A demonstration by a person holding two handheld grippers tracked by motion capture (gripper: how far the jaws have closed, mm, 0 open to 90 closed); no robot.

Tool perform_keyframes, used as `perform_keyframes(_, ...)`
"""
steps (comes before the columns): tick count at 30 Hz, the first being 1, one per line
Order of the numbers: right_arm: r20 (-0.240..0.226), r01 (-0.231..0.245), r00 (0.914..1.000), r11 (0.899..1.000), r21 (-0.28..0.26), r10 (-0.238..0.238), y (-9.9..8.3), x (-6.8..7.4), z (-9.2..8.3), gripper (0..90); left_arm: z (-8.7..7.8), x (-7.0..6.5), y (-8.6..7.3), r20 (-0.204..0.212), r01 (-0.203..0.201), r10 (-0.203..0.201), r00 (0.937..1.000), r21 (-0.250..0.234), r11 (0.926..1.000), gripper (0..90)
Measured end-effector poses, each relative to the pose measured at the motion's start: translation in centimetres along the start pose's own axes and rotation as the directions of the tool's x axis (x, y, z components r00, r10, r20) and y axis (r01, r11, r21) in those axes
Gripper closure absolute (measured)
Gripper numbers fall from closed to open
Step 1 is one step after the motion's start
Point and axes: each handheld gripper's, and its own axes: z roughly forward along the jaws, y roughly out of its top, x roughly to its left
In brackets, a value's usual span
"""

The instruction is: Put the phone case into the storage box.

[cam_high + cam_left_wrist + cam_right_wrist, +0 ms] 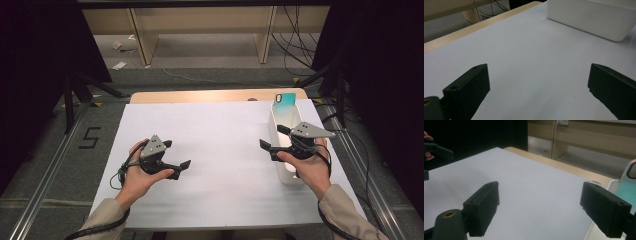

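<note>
A person's two hand-held grippers hover over a white-covered table (220,145); the left gripper (176,160), at lower left of the high view, has its jaws spread wide with nothing between them, bare sheet showing in the gap; the right gripper (274,139), at right of centre, is likewise wide open and empty, poised beside the near end of a narrow white bin (276,131) that runs up the right side of the frame. Standing upright in the bin's far end, at upper right, is a teal phone case (285,102) (a camera cut-out shows near its top corner); its edge also appears at the far right of the right gripper view (628,188). The case looks light, thin and somewhat flexible, likely smooth enough to slip; a gentle pinch across its flat faces near the top edge, which rises clear of the bin's rim, seems the safest hold, since a hard squeeze could bow it. The bin itself appears rigid and light, so it may shift if nudged.
</note>
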Motion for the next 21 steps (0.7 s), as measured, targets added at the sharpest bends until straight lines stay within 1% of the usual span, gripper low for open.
perform_keyframes(21, -0.03, 0.007, 0.9995, 1.0, 0.017, -0.007, -1.1, 0.1, -1.0, 16.4, 0.0, 0.0, 0.0, 0.0, 0.001, -0.001, 1.0, 0.0, 1.0, 3.1)
